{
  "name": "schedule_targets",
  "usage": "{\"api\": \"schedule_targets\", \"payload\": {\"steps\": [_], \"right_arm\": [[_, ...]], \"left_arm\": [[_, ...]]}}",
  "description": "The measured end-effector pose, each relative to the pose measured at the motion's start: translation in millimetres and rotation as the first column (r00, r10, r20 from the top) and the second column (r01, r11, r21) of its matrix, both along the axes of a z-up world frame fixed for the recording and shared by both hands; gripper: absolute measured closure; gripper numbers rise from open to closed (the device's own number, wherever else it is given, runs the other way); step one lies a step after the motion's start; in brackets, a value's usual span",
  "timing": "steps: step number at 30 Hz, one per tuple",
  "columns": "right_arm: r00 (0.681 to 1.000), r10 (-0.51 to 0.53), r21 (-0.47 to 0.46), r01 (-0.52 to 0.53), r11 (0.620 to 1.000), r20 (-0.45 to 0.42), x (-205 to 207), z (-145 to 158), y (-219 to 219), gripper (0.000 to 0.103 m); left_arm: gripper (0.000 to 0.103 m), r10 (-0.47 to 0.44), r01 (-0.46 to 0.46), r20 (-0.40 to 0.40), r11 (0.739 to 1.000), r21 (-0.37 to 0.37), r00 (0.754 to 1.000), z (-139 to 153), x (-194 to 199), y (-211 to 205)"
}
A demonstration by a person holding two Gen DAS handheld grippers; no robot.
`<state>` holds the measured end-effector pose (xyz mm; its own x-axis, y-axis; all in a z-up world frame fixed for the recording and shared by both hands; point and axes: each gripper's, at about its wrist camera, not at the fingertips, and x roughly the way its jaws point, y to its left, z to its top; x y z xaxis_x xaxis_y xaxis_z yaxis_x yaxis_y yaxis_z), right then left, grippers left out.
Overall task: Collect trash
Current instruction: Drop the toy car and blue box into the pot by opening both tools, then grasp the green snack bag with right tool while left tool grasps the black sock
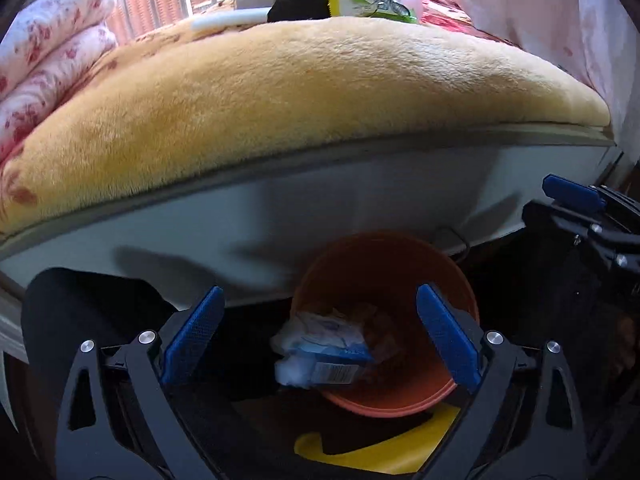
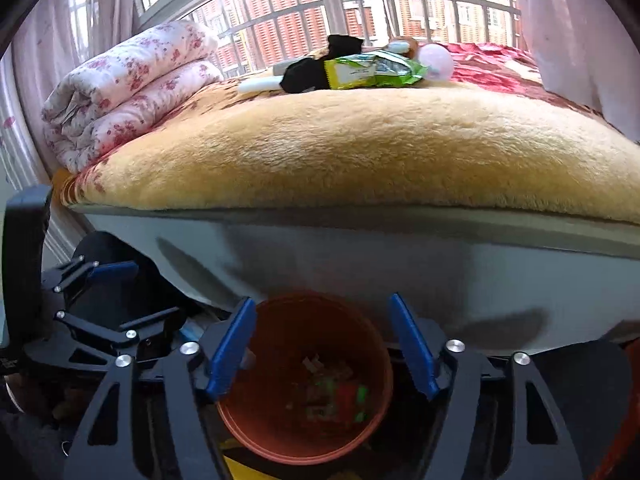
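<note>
So the bed takes up most of the view, covered in a fuzzy tan plush blanket, with a folded pink floral quilt stacked at its far left corner. Down on the floor, tight against the bed's near side, sits the round orange plastic bin, smooth-walled and already part full of crumpled wrappers. A crinkly white-and-blue plastic package is right at the bin's mouth, looks like it's just dropping in. Left claw is spread wide over the bin with nothing pinched, right claw is released too, hanging empty above the same bin.

My guess is we're partway through: still left up near the far edge of the bed is a shiny green-and-yellow foil snack bag, lying against some black fabric. That bag looks like the next pickup, and foil that slick may slide.
</note>
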<state>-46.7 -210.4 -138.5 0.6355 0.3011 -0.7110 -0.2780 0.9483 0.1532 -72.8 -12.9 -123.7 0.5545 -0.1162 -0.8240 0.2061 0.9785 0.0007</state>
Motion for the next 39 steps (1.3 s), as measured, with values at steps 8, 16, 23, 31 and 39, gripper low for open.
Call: {"api": "schedule_targets", "payload": {"steps": [8,16,23,31,39], "right_arm": [[0.997,-0.077,0.042,0.076,0.996,0.028,-3,9,-29,0.036],[0.994,-0.035,0.043,0.031,0.999,0.103,7,40,-27,0.036],[0.969,0.172,-0.124,-0.151,0.981,0.176,98,97,-21,0.030],[0.958,0.276,-0.137,-0.263,0.955,0.079,242,112,-24,0.018],[0.941,0.338,-0.170,-0.335,0.927,-0.013,330,85,-17,0.018]], "left_arm": [[0.009,0.012,-0.012,0.012,1.000,-0.011,1.000,3,-5,3],[0.009,-0.016,0.020,0.121,0.999,-0.036,0.993,27,-13,2],[0.009,-0.029,0.036,0.225,0.999,-0.024,0.974,52,-7,1],[0.009,0.003,0.020,0.260,0.996,-0.085,0.966,69,25,8],[0.009,0.028,0.000,0.248,0.994,-0.109,0.968,71,49,10]]}}
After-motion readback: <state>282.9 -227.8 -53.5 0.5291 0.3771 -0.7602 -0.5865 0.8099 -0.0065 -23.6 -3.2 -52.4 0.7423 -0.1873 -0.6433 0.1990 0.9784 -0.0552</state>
